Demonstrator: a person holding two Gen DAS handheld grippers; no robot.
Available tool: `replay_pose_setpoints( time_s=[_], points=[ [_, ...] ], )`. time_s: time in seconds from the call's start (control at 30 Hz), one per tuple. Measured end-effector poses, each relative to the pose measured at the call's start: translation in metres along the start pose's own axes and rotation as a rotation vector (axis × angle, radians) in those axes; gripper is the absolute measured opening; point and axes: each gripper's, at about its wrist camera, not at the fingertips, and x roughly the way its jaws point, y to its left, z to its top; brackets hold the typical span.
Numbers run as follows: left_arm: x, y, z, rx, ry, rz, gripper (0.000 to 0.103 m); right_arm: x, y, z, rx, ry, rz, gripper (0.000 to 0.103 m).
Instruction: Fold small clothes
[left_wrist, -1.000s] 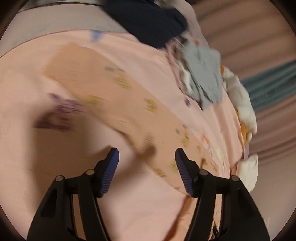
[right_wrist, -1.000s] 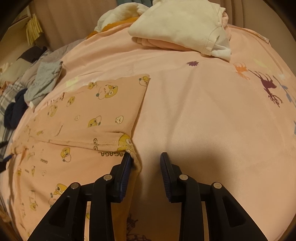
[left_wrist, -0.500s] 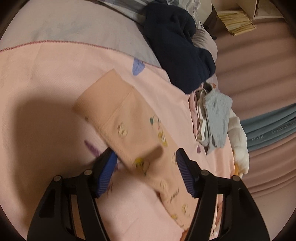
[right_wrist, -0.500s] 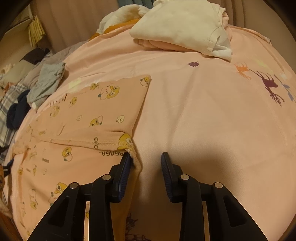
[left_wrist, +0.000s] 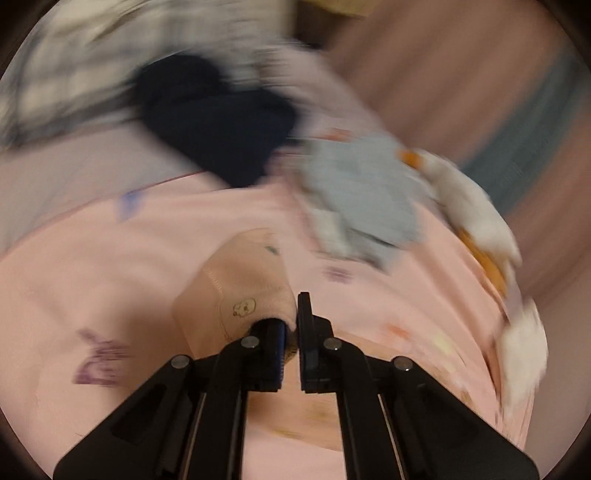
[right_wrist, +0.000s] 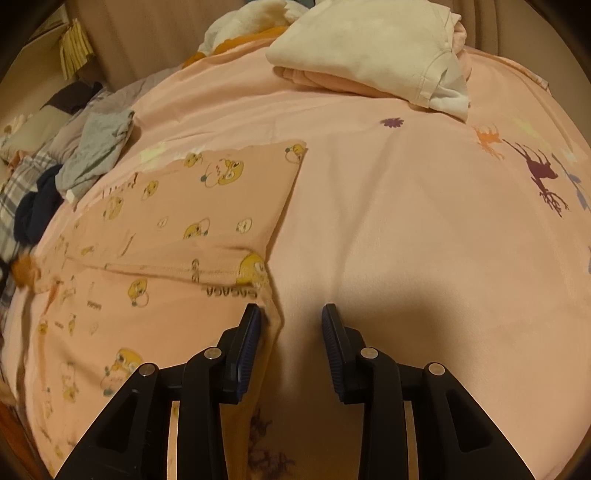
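Note:
A peach garment with yellow cartoon prints (right_wrist: 192, 229) lies flat on the pink bedsheet (right_wrist: 406, 221), folded across its middle. My right gripper (right_wrist: 291, 310) is open at the garment's near right corner, its left finger against the cloth edge and nothing pinched. In the blurred left wrist view my left gripper (left_wrist: 291, 314) is shut on one end of the peach garment (left_wrist: 236, 288), which bunches up over the left finger, above the sheet (left_wrist: 110, 277).
A folded cream and pink stack (right_wrist: 369, 48) sits at the far side of the bed. A grey garment (right_wrist: 99, 147), a navy one (left_wrist: 218, 114) and plaid cloth (left_wrist: 55, 74) pile at the left edge. White and orange clothing (left_wrist: 476, 214) lies beyond the grey piece.
My left gripper went from open around the garment's end to shut on it and swung upward, blurring its view. The right gripper stayed where it was, still open.

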Motion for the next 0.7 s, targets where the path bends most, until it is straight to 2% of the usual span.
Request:
replay_pose_setpoints(
  time_s=[0.07, 0.1, 0.13, 0.17, 0.2, 0.23, 0.27, 0.3, 0.37, 0.47, 0.63, 0.7],
  points=[
    [-0.005, -0.052, -0.013, 0.158, -0.002, -0.052, 0.003, -0.004, -0.003, -0.003, 0.014, 0.017, 0.021, 0.034],
    [-0.006, -0.091, -0.029, 0.284, -0.002, -0.086, 0.004, -0.007, -0.005, -0.005, 0.023, 0.025, 0.034, 0.034],
    [-0.005, -0.114, -0.043, 0.359, 0.009, -0.109, 0.005, -0.009, -0.008, -0.006, 0.033, 0.033, 0.047, 0.034],
    [0.000, -0.137, -0.060, 0.429, 0.038, -0.134, 0.011, -0.011, -0.009, -0.008, 0.040, 0.038, 0.056, 0.034],
    [0.008, -0.163, -0.083, 0.516, 0.108, -0.158, 0.014, -0.013, -0.010, -0.009, 0.043, 0.042, 0.062, 0.034],
    [0.017, -0.178, -0.098, 0.568, 0.167, -0.166, 0.022, -0.014, -0.012, -0.010, 0.043, 0.047, 0.062, 0.034],
    [0.030, -0.192, -0.117, 0.623, 0.246, -0.156, 0.036, -0.014, -0.012, -0.010, 0.044, 0.053, 0.061, 0.035],
    [0.039, -0.196, -0.127, 0.643, 0.283, -0.135, 0.042, -0.015, -0.012, -0.011, 0.045, 0.059, 0.061, 0.038],
    [0.049, -0.196, -0.138, 0.644, 0.306, -0.097, 0.051, -0.018, -0.013, -0.012, 0.047, 0.069, 0.062, 0.043],
    [0.051, -0.185, -0.135, 0.591, 0.317, -0.106, 0.063, -0.024, -0.013, -0.012, 0.039, 0.074, 0.057, 0.047],
    [0.030, -0.150, -0.107, 0.428, 0.317, -0.140, 0.074, -0.032, -0.005, -0.004, 0.038, 0.066, 0.081, 0.048],
    [0.019, -0.133, -0.102, 0.437, 0.311, -0.069, 0.075, -0.034, 0.008, 0.004, 0.038, 0.054, 0.132, 0.049]
  ],
)
